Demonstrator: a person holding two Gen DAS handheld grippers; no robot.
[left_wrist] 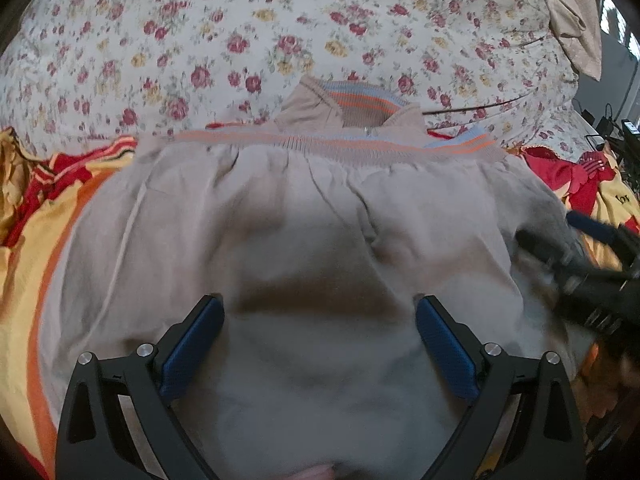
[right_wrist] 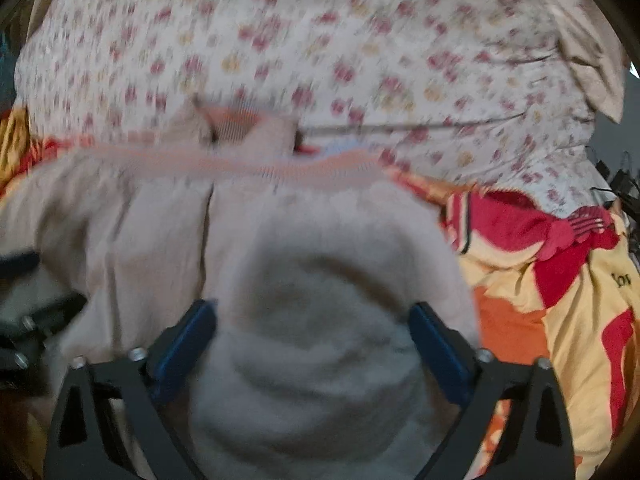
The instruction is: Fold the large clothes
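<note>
A large beige jacket (left_wrist: 280, 220) lies spread on the bed, its ribbed hem (left_wrist: 320, 142) striped orange and blue, with the collar (left_wrist: 352, 104) showing beyond it. My left gripper (left_wrist: 320, 312) stands open just over the smooth cloth, nothing pinched between its blue pads. In the right wrist view, which is blurred, my right gripper (right_wrist: 312, 316) is open wide with a rounded hump of the jacket (right_wrist: 320, 280) lying between its fingers. The right gripper (left_wrist: 580, 264) also shows at the jacket's right edge in the left wrist view.
A floral sheet (left_wrist: 240, 20) covers the bed behind the jacket. A yellow, red and orange blanket (left_wrist: 32, 240) lies under it and spreads to the right (right_wrist: 560, 320). A beige cloth (left_wrist: 572, 12) hangs at top right. Dark cables (left_wrist: 612, 128) sit past the bed's right edge.
</note>
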